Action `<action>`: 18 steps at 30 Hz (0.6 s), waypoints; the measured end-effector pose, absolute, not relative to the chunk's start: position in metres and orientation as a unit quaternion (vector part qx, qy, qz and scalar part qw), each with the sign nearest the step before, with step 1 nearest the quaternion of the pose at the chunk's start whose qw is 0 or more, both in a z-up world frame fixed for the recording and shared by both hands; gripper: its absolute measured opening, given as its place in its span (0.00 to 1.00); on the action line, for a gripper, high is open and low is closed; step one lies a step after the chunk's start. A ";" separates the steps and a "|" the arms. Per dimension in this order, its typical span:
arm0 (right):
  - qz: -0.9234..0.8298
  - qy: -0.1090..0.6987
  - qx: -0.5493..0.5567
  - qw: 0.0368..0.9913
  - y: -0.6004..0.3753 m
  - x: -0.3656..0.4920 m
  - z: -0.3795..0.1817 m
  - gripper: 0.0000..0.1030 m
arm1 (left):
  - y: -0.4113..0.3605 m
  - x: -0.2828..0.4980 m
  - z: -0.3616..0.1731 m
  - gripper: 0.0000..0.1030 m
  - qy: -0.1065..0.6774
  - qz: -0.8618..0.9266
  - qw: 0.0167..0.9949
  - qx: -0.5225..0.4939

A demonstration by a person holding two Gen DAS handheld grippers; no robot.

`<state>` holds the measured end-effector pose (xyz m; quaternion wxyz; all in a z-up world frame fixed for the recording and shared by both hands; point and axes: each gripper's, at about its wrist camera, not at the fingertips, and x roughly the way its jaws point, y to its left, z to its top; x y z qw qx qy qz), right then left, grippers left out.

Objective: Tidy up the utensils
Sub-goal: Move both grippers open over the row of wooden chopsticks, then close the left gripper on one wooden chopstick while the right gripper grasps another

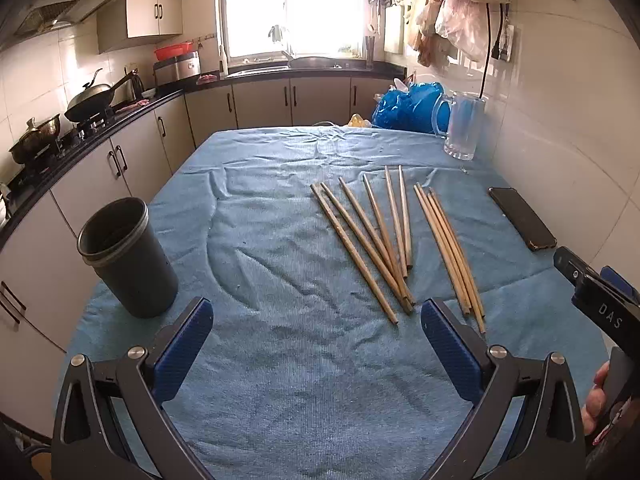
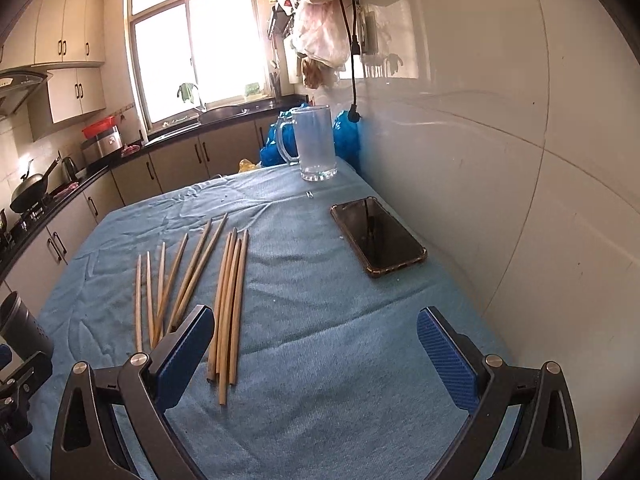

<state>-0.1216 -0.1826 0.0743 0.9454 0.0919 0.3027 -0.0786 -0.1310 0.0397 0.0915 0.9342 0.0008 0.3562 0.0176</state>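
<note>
Wooden chopsticks (image 1: 372, 240), long and pale brown, lie flat in two loose groups on the surface (image 1: 280, 380), which is covered by a wrinkled blue towel. Their long axes run roughly from the near edge toward the window end; the larger group fans out, its near ends crossing and its far tips spread, while the smaller group (image 2: 228, 304) lies tightly bundled and nearly parallel, closer to the wall. A dark grey cylindrical holder (image 1: 128, 256) stands upright near the surface's left edge, well apart from the chopsticks. The left claw (image 1: 316, 348) hovers low over the towel with its blue-padded fingers spread wide and nothing between them, the near ends of the fanned group just beyond its right finger. The right claw (image 2: 316, 356) is likewise released, held low and level, its left finger (image 2: 184, 356) just beside the bundled group's near ends. A black smartphone (image 2: 378, 236) lies face up near the white wall, and a clear glass mug (image 2: 314, 142) stands at the far end.
</note>
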 end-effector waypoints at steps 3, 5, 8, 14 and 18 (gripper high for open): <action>-0.076 0.307 0.091 0.944 -0.181 -0.120 0.070 1.00 | 0.040 -0.128 0.087 1.00 0.361 0.017 0.932 0.002; -0.074 0.312 0.090 0.943 -0.181 -0.118 0.067 1.00 | 0.041 -0.125 0.085 1.00 0.366 0.017 0.931 0.003; -0.068 0.321 0.086 0.941 -0.180 -0.113 0.063 1.00 | 0.045 -0.117 0.087 1.00 0.370 0.016 0.929 0.001; -0.048 0.338 0.077 0.937 -0.180 -0.094 0.060 1.00 | 0.066 -0.078 0.093 0.91 0.375 0.014 0.927 -0.021; -0.016 0.354 0.073 0.932 -0.174 -0.074 0.058 0.99 | 0.074 -0.031 0.079 0.65 0.416 0.011 0.908 -0.049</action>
